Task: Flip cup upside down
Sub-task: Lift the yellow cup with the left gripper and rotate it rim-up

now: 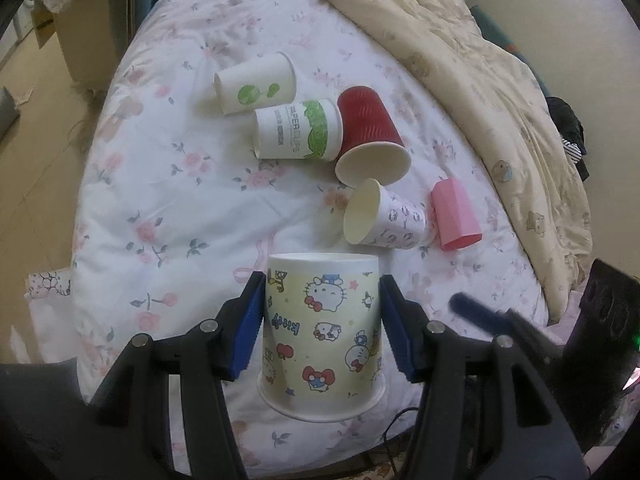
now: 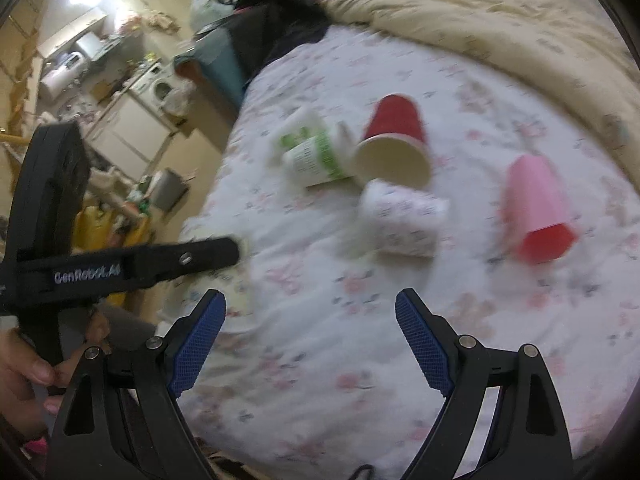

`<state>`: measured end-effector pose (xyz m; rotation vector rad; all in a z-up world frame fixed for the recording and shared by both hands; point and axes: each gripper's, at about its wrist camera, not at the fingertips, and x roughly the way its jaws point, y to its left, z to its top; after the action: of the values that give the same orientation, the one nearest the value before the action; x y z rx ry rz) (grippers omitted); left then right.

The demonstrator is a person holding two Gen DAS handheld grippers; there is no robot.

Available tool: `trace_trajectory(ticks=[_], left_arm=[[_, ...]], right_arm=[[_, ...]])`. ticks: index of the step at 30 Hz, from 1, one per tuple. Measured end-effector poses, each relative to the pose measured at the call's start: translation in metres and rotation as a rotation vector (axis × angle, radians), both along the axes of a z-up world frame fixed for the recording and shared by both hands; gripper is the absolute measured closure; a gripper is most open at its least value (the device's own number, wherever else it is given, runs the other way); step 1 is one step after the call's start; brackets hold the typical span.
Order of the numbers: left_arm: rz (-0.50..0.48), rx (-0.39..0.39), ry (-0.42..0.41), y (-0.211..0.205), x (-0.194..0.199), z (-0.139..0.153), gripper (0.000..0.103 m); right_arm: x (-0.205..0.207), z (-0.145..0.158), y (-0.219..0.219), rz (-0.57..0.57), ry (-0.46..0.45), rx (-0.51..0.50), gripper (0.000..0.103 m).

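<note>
A yellow Hello Kitty paper cup (image 1: 322,336) stands upside down on the floral bedspread, rim down. My left gripper (image 1: 322,328) straddles it with a blue pad (image 1: 245,332) close on each side; a thin gap shows, so it is open around the cup. In the right wrist view only a blurred edge of this cup (image 2: 236,300) shows behind the left gripper's body (image 2: 132,264). My right gripper (image 2: 310,340) is open and empty above the bedspread.
Several cups lie on their sides further back: a red one (image 1: 370,136), a pink one (image 1: 456,216), a small patterned one (image 1: 380,216), two white ones with green print (image 1: 298,128) (image 1: 256,84). A beige duvet (image 1: 480,80) is piled at the right. The floor lies left.
</note>
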<state>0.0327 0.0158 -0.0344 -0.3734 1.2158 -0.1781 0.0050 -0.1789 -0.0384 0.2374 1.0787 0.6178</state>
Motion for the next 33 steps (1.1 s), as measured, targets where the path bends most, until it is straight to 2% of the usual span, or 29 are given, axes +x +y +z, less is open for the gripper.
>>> trace_trajectory(ticks=[6,10,14,18,23,27,29,33], left_arm=[[-0.015,-0.004,0.012,-0.007,-0.002,-0.004,0.051],[-0.03,0.002,0.012,-0.011,-0.002,-0.004,0.051],[-0.033,-0.035,0.026,-0.009,-0.002,-0.004,0.051],[-0.042,-0.03,0.019,-0.01,-0.003,0.0,0.051],[-0.051,-0.033,0.013,-0.011,-0.005,0.002,0.051],[-0.044,-0.014,0.005,-0.013,-0.006,0.004,0.051],[-0.037,0.023,-0.009,-0.013,-0.006,0.006,0.051],[-0.013,0.08,-0.022,-0.009,-0.003,0.005,0.051]], right_arm=[[-0.01,-0.001,0.021,0.096,-0.002,0.018,0.014],[-0.01,-0.005,0.023,0.108,0.013,0.026,0.013],[-0.005,-0.011,0.017,0.083,0.055,0.025,0.012],[0.0,-0.021,0.012,0.06,0.103,0.017,0.012],[0.003,-0.032,0.008,0.027,0.117,-0.065,0.012],[0.005,-0.036,0.003,-0.002,0.124,-0.107,0.012],[0.004,-0.032,-0.005,-0.02,0.123,-0.087,0.012],[-0.001,-0.009,-0.032,-0.119,0.052,-0.068,0.012]])
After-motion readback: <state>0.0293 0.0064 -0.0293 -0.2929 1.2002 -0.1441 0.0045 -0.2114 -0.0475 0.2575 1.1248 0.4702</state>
